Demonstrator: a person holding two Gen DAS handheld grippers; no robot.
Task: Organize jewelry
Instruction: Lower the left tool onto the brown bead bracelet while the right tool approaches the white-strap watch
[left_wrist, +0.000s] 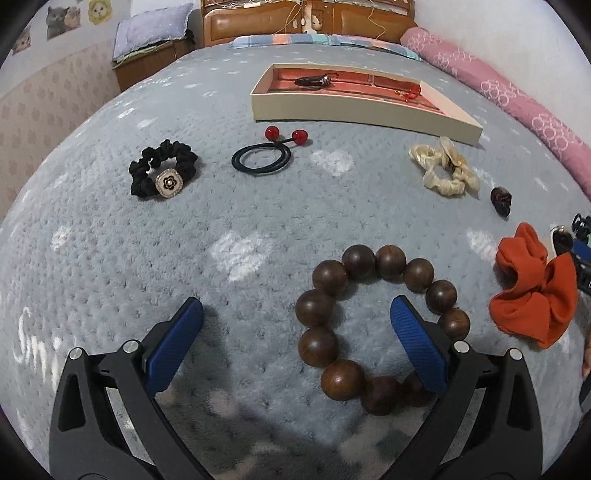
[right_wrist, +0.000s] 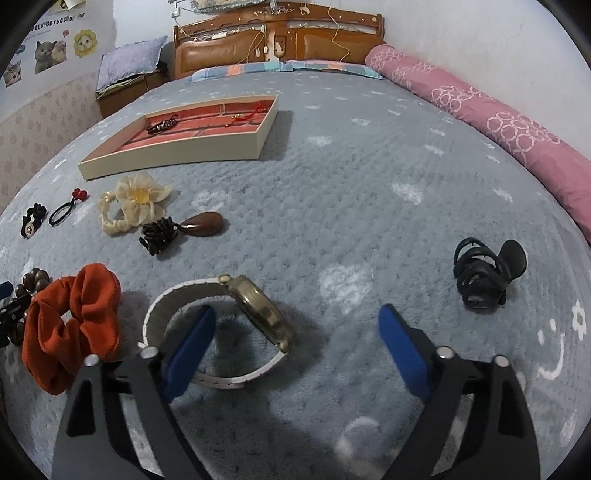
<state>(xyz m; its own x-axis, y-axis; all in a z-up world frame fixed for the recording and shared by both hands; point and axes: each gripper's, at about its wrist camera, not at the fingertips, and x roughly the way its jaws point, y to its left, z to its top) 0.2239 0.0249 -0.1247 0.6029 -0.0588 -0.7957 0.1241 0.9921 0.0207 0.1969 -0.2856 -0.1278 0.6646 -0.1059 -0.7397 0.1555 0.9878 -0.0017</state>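
A bracelet of large brown wooden beads (left_wrist: 330, 277) lies on the grey blanket. My left gripper (left_wrist: 297, 302) is open over it, with the right finger (left_wrist: 413, 339) inside the ring and the ring's left side between the pads. A watch (right_wrist: 264, 314) with a pale strap lies on its side under my open right gripper (right_wrist: 297, 311). The left finger (right_wrist: 192, 343) reaches into the strap loop; the other pad is well clear. The cream tray (left_wrist: 354, 114) (right_wrist: 177, 155) with a red lining holds a dark bracelet and a red cord piece.
Loose on the blanket are an orange scrunchie (left_wrist: 532, 291) (right_wrist: 74, 325), a cream scrunchie (left_wrist: 443, 173), a black scrunchie (left_wrist: 164, 173), a black tie with red balls (left_wrist: 264, 157), a brown pendant (right_wrist: 203, 223) and a black claw clip (right_wrist: 484, 277). A pink rolled quilt (right_wrist: 498, 125) lines the right edge.
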